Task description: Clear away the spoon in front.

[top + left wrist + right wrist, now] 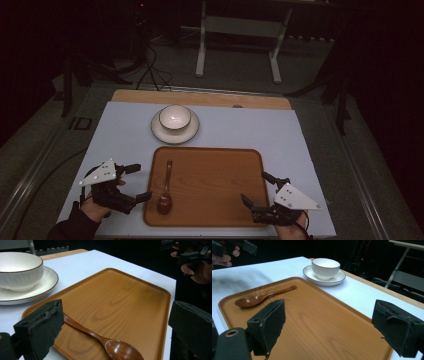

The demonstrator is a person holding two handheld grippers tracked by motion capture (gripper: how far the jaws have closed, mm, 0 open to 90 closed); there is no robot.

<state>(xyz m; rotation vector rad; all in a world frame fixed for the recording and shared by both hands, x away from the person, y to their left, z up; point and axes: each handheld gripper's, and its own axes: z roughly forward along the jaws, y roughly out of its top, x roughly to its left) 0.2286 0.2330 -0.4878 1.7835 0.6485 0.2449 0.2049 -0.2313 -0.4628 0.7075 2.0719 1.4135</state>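
Black foam jaws of the left gripper (136,182) stood wide apart at the left edge of the wooden tray (220,185), holding nothing; in its own view one jaw hid part of the handle of the wooden spoon (166,189), which lay on the tray's left side. The right gripper (257,187) gaped just as wide over the tray's near right corner. Beyond the tray, a white bowl (174,117) sat on its saucer (174,134); the room behind was too dark to make out.

Left gripper (136,182) and right gripper (258,188): black frames, blocky black jaws, grey three-cornered top plates with pale dots; dark left sleeve (70,227).
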